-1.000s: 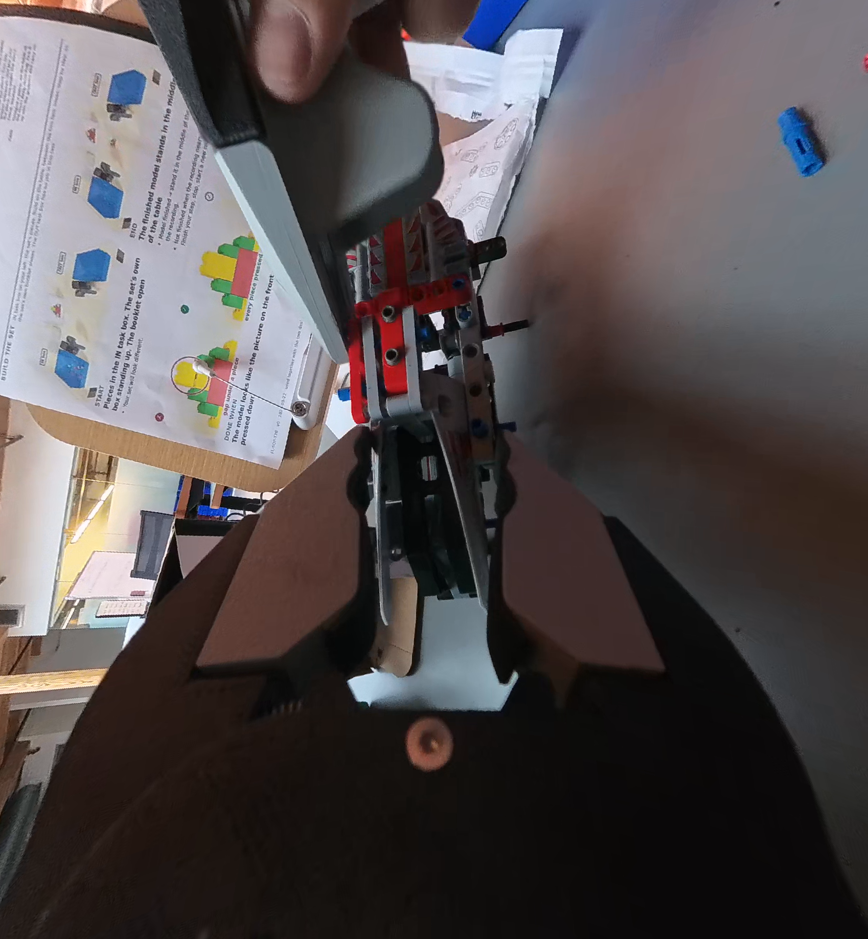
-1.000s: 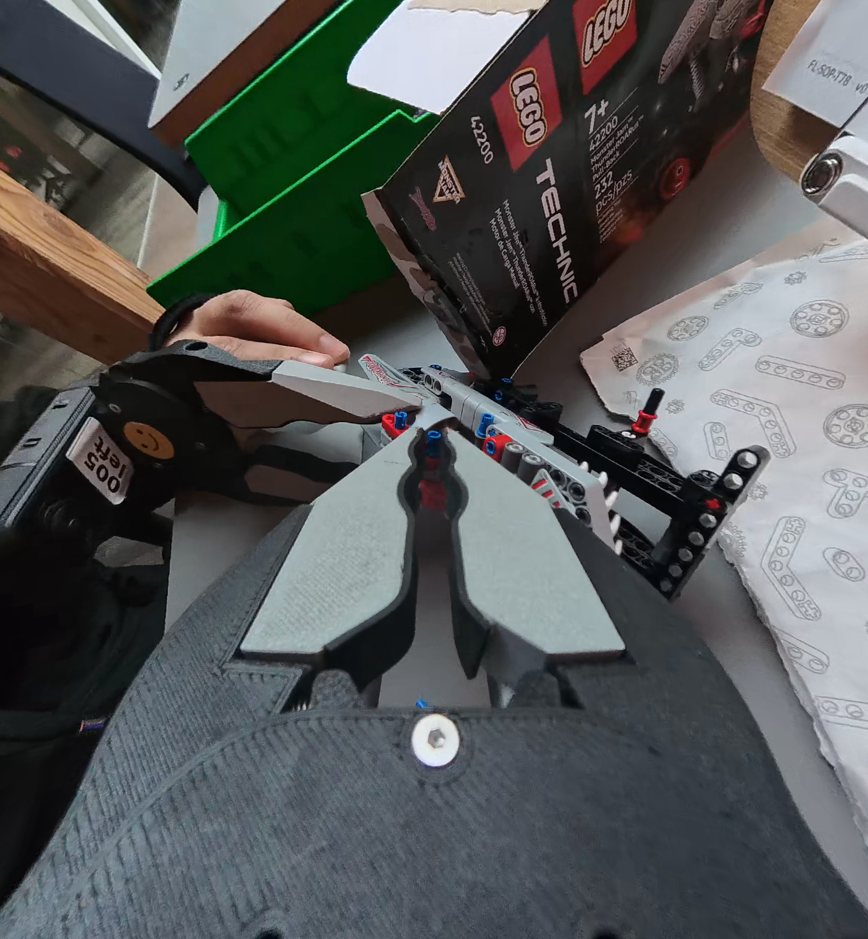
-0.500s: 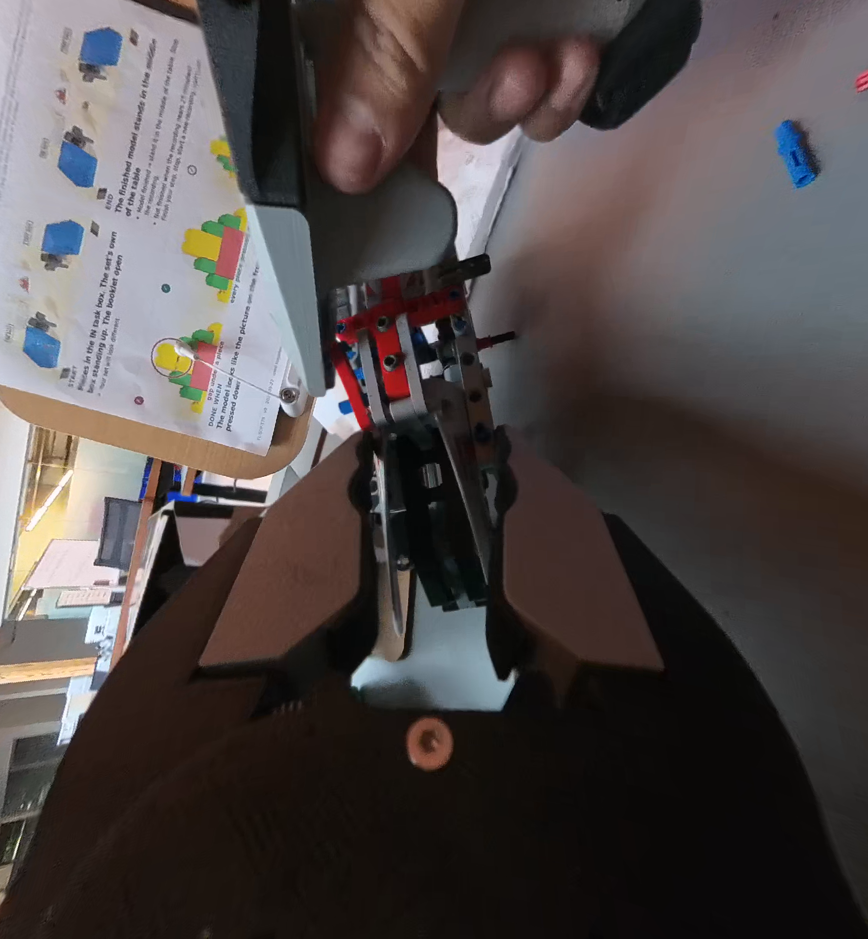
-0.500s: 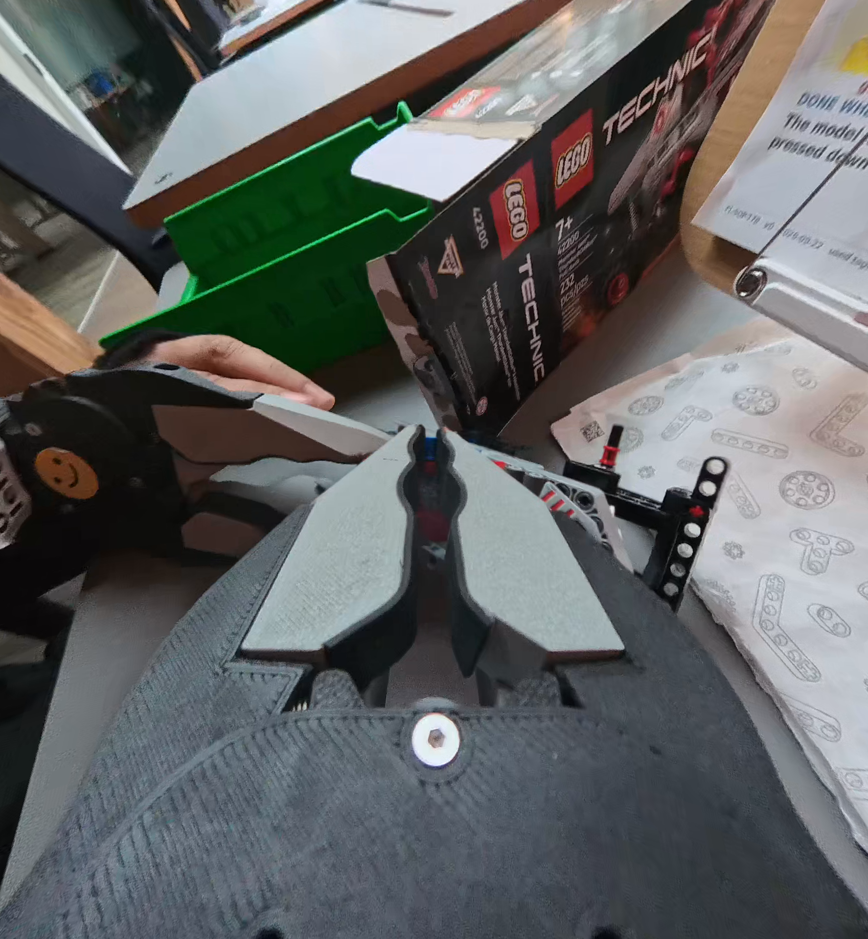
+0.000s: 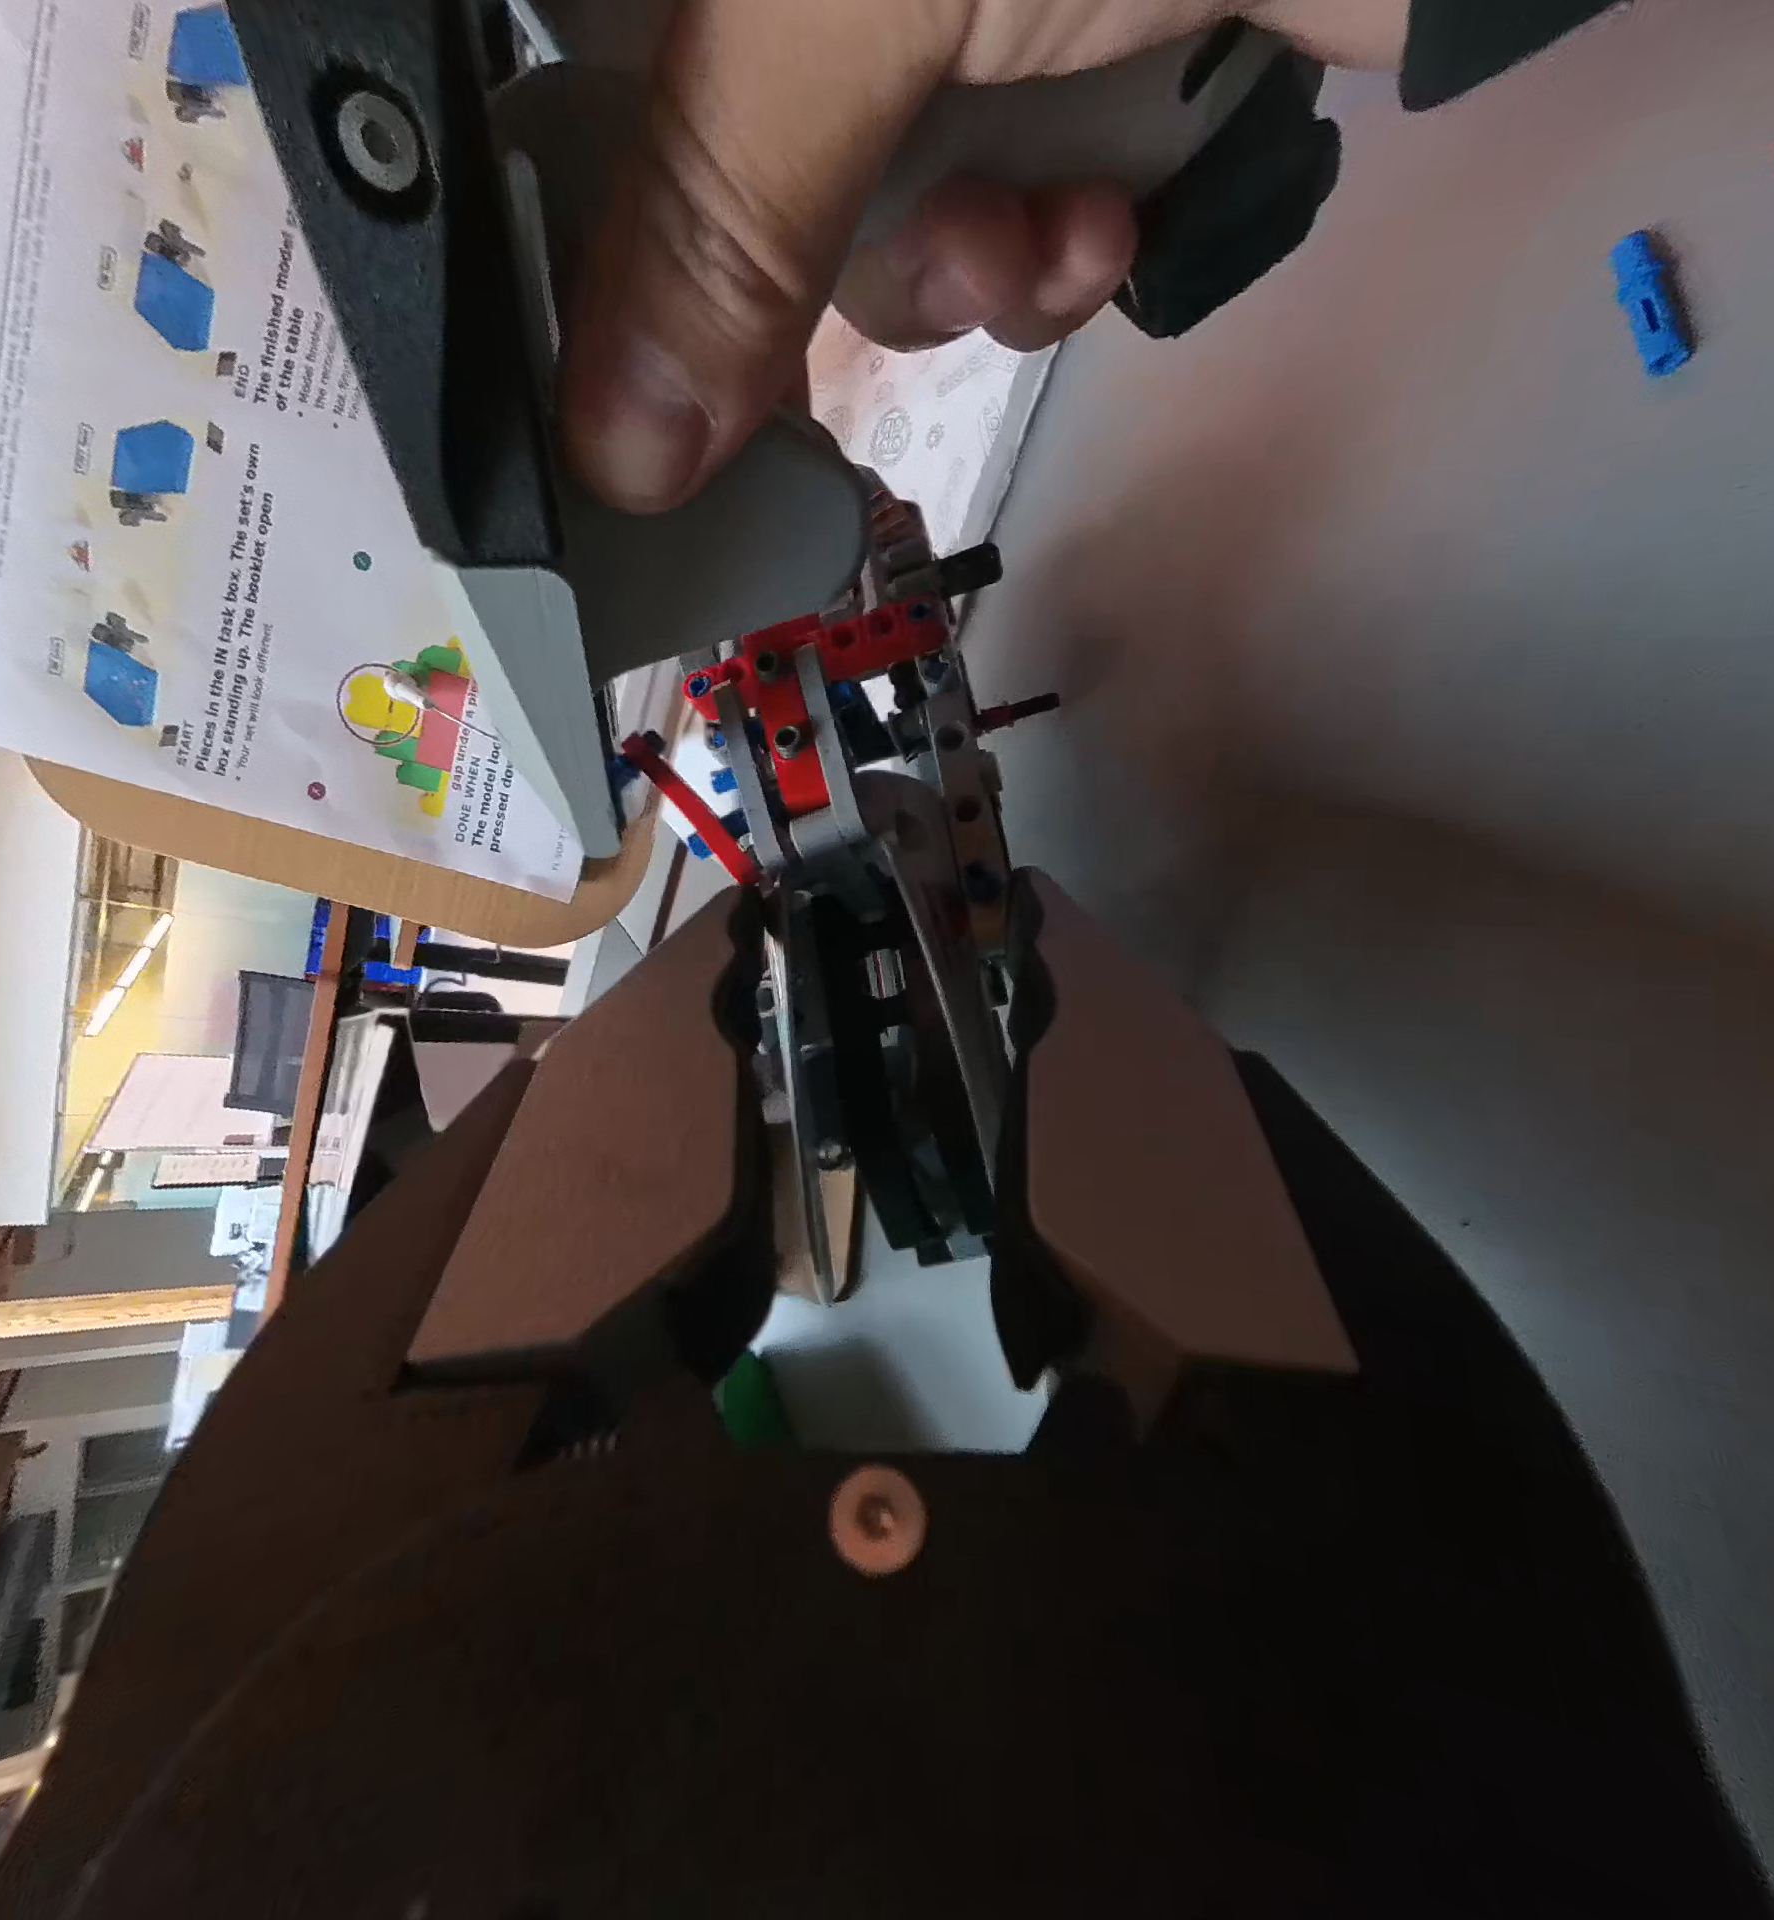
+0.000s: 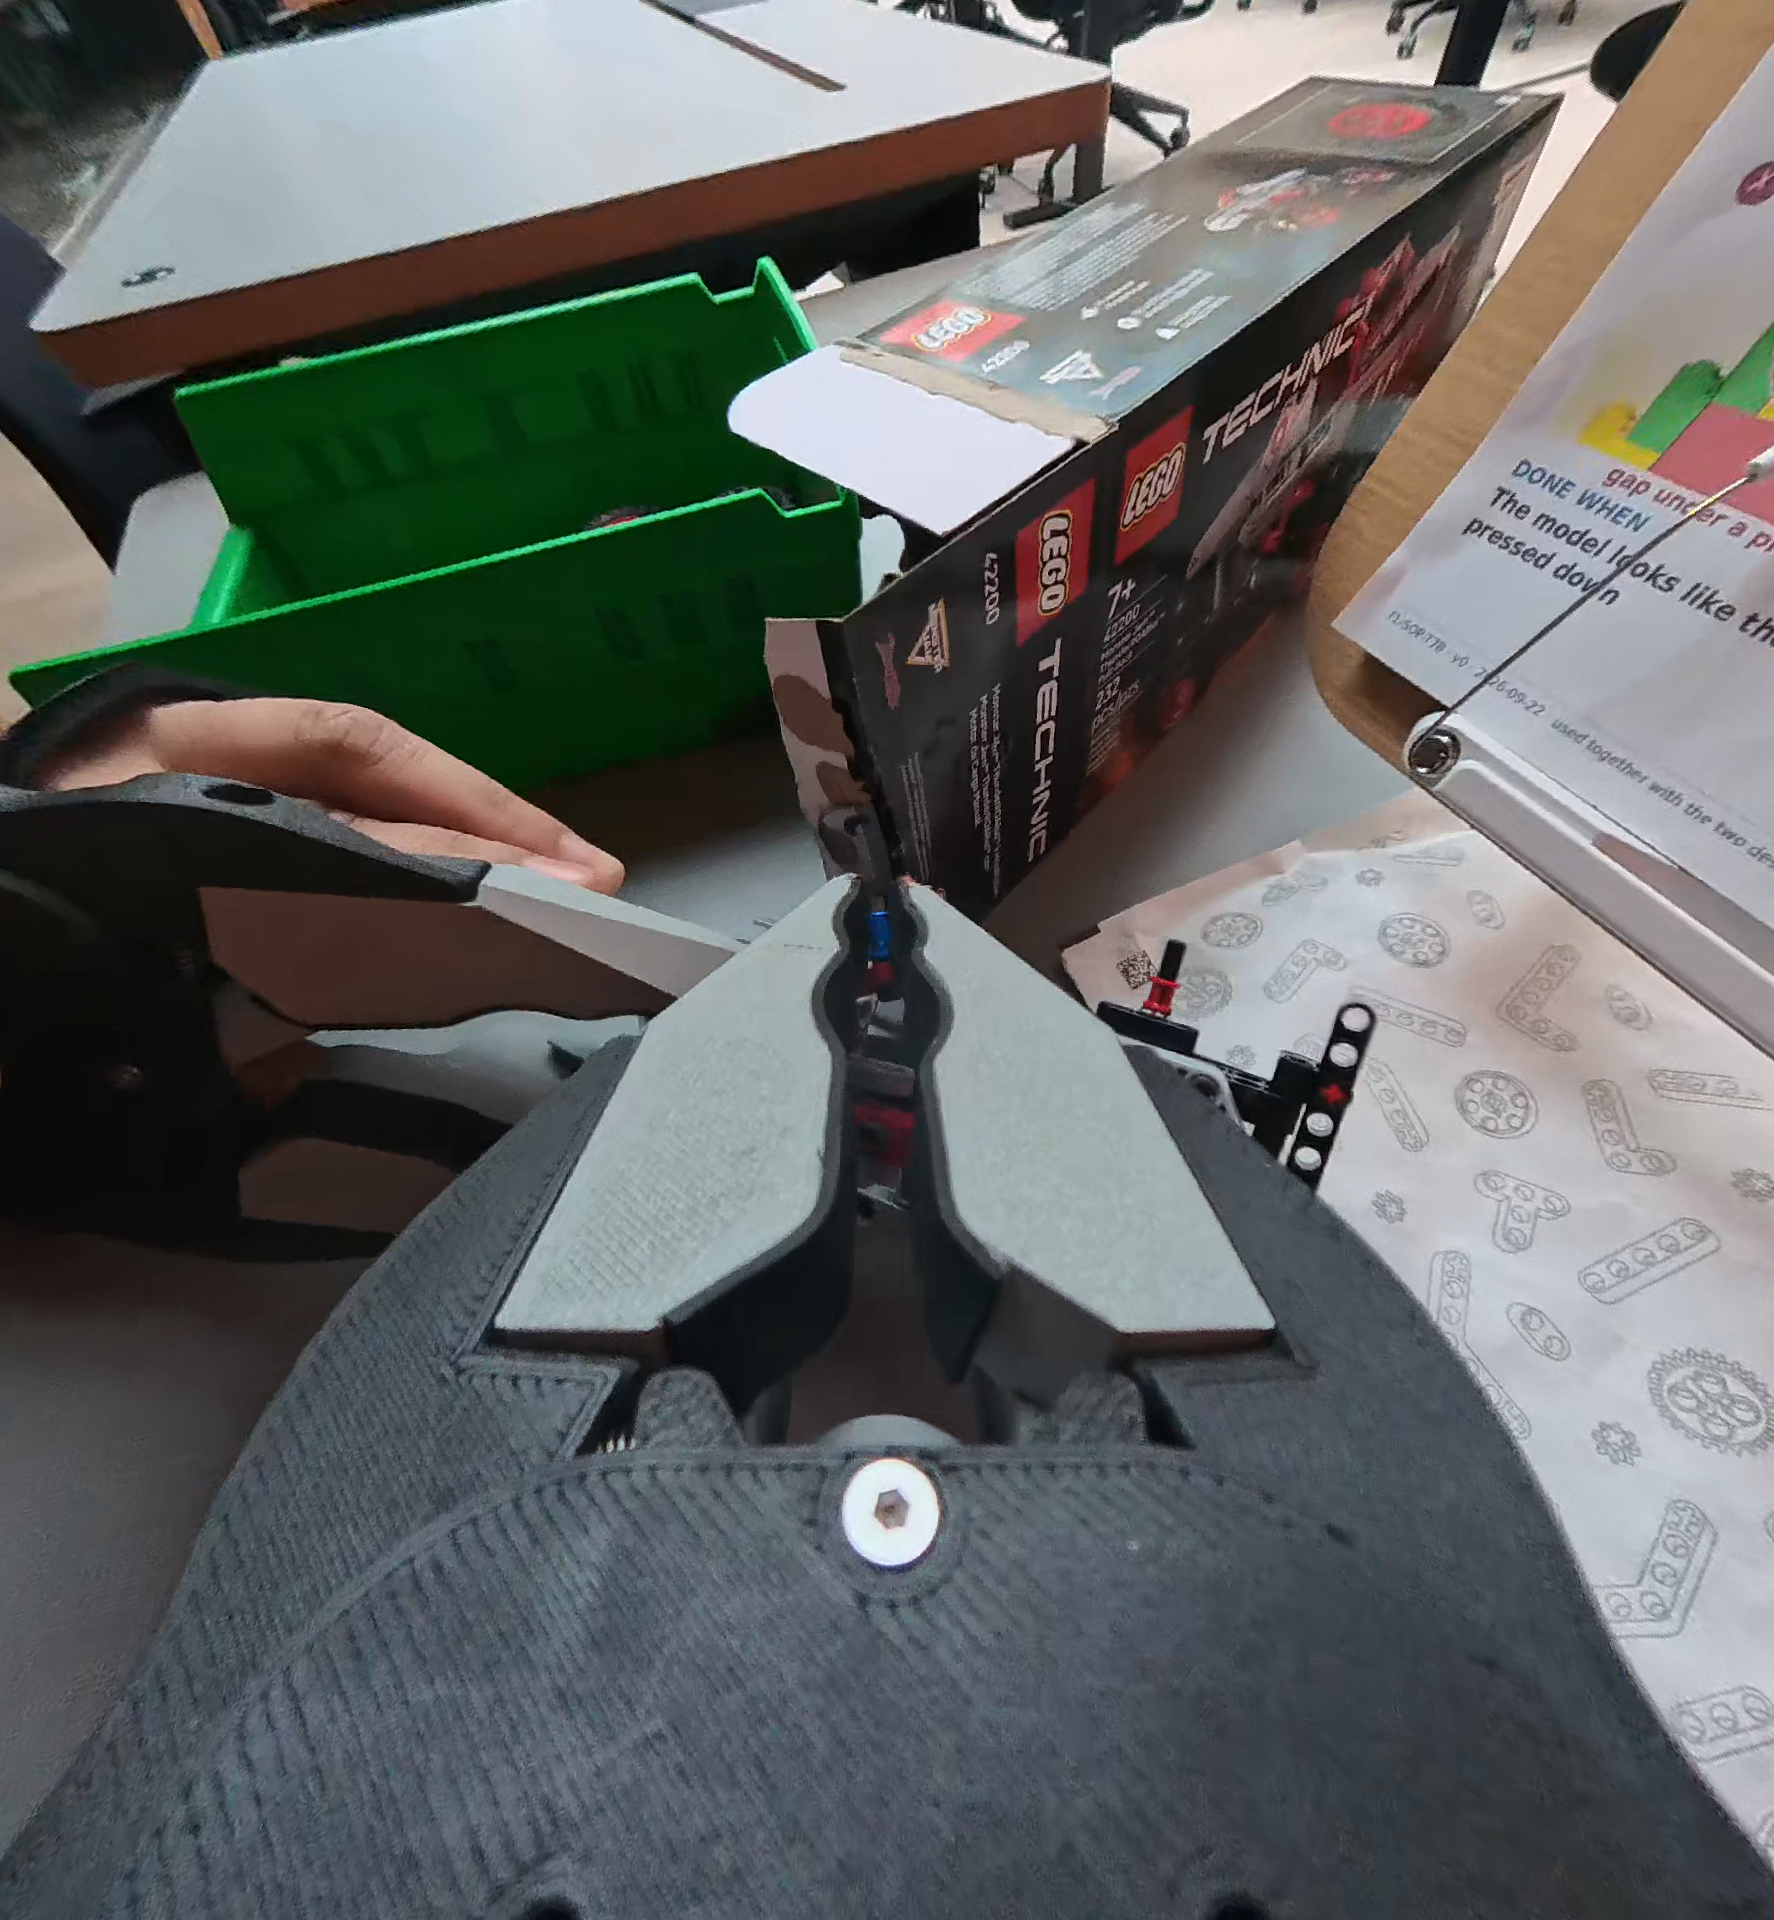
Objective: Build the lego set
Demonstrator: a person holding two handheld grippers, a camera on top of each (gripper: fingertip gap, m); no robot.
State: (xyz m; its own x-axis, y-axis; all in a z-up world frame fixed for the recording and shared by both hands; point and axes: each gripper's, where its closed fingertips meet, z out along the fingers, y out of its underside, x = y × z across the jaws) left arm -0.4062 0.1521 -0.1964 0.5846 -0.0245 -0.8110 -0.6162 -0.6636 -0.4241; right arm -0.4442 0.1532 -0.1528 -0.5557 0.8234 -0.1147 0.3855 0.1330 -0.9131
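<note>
A half-built model point(image 5: 862, 790) sits clamped in the left gripper point(image 5: 883, 935) while the right gripper point(image 6: 878, 914) pinches a blue pin point(image 6: 877, 928); loose parts point(image 5: 1650, 317) remain.

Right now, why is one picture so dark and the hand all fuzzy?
Left wrist view: the left gripper is in shadow against bright windows behind, and the near hand is blurred. Right wrist view: evenly lit and sharper, though the wide lens bends the set box and the table edges.

Grey table point(image 6: 83, 1455): box point(image 6: 1122, 540), green tray point(image 6: 509, 613), paper point(image 6: 1589, 1195)
</note>
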